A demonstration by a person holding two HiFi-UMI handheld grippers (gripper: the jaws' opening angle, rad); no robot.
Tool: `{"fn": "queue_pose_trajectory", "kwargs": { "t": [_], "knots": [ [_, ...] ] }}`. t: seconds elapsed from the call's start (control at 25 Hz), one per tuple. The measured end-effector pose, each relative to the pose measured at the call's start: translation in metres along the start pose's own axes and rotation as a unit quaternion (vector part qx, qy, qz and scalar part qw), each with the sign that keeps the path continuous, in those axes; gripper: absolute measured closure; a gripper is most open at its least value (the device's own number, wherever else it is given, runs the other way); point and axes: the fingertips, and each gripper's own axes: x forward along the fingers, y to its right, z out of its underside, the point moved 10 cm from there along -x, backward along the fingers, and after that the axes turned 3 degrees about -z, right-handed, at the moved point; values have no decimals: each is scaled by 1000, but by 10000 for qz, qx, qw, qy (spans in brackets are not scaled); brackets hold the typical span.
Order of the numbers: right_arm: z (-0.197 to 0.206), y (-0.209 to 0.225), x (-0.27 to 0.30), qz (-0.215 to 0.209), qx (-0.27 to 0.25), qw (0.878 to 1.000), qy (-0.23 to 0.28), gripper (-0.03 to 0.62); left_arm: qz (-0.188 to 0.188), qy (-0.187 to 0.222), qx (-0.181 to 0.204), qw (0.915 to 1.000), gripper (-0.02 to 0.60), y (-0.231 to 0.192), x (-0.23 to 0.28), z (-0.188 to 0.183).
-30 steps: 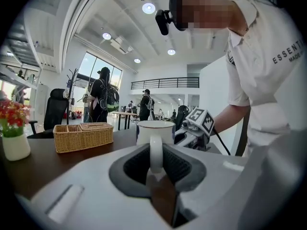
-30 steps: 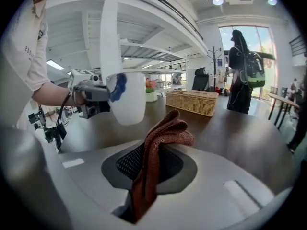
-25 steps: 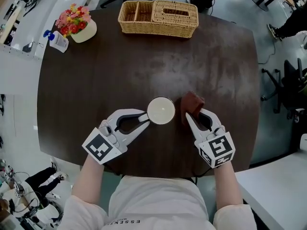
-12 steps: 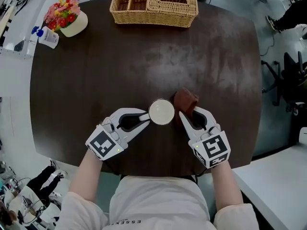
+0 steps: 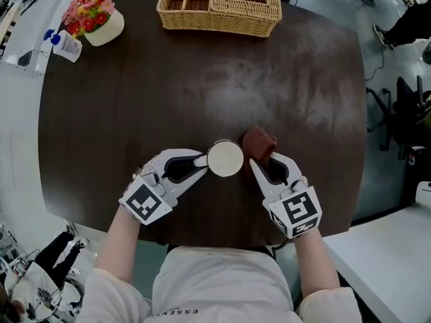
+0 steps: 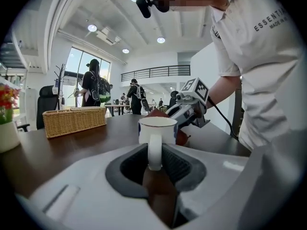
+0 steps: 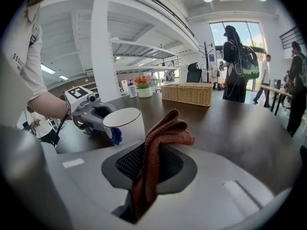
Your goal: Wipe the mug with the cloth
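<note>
Mug (image 5: 225, 158): is being kept upright on the dark table (image 5: 202, 79), just below the centre of the head view, with its white inside facing up.
Left gripper (image 5: 201, 161): is being held at the mug's left side, at lower centre-left of the head view; in the left gripper view its jaws are being pressed together on the mug's handle (image 6: 154, 152), with no gap left either side.
Cloth (image 5: 259, 142): is being held bunched, just to the right of the mug's wall; whether the two are touching cannot be told.
Right gripper (image 5: 264, 161): is being held at lower centre-right of the head view; in the right gripper view its jaws are being squeezed on the reddish-brown cloth (image 7: 160, 138), whose folds are being pushed up above them beside the mug (image 7: 125, 123).
Wicker basket (image 5: 219, 7): is being left at the top centre of the head view.
Flower pot (image 5: 94, 20): is being left at the upper left, with a small bottle (image 5: 64, 46) just beside it.
</note>
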Motion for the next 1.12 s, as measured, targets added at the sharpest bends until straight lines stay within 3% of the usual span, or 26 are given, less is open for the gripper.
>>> {"fn": "queue_pose_trajectory", "kwargs": {
  "t": [0.16,0.28,0.36,0.48,0.6,0.76,0.96,1.12],
  "knots": [
    [-2,-4,-2,13,-30,10000,22,508,-351,-109,155,9992,505,-1,-5,-6],
    [-8,-6,-8,97,-34,9999,77,509,-494,-28,149,9987,497,1,-16,-22],
    [-13,-9,-13,206,-43,9997,141,509,-792,96,69,9968,499,4,-27,-35],
    [-23,-16,-29,393,-105,9987,304,508,-1620,286,-430,9854,499,12,-47,-61],
    [-36,-26,-55,615,-163,9963,575,510,-2194,239,-305,9749,561,29,-57,-93],
    [-45,-44,-89,920,-196,9914,904,510,-2521,595,-485,9647,581,54,-71,-133],
    [-46,-75,-128,1166,-50,9861,1180,510,-3315,997,-763,9350,581,98,-94,-164],
    [-42,-104,-153,1338,-136,9817,1345,510,-3293,1020,-796,9353,581,132,-107,-169]
  ]
}}
